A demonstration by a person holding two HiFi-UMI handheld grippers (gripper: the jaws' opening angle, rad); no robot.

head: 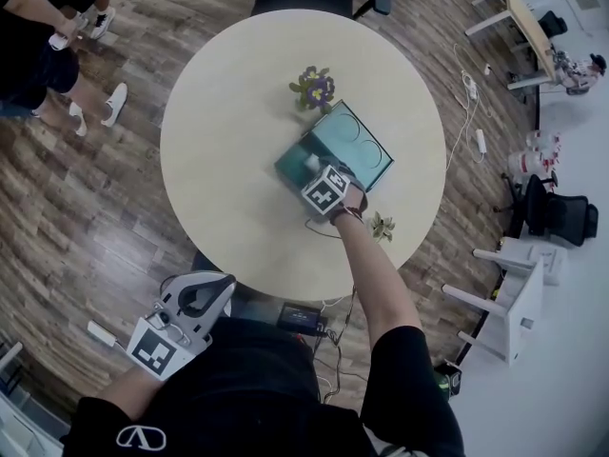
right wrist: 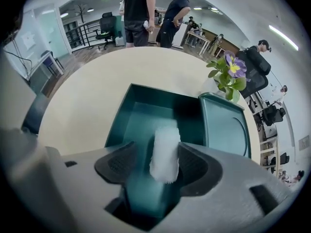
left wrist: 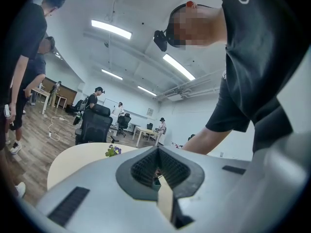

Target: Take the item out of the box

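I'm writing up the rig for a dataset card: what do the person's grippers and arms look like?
The left gripper and right gripper are both light grey plastic with dark ribbed pads. Each carries a cube with black-and-white square markers. The person wears a black short-sleeved shirt with a white logo, and a dark band on the right wrist.

Teal box (right wrist: 141, 115), white item (right wrist: 164, 152), cream table (head: 238, 112).
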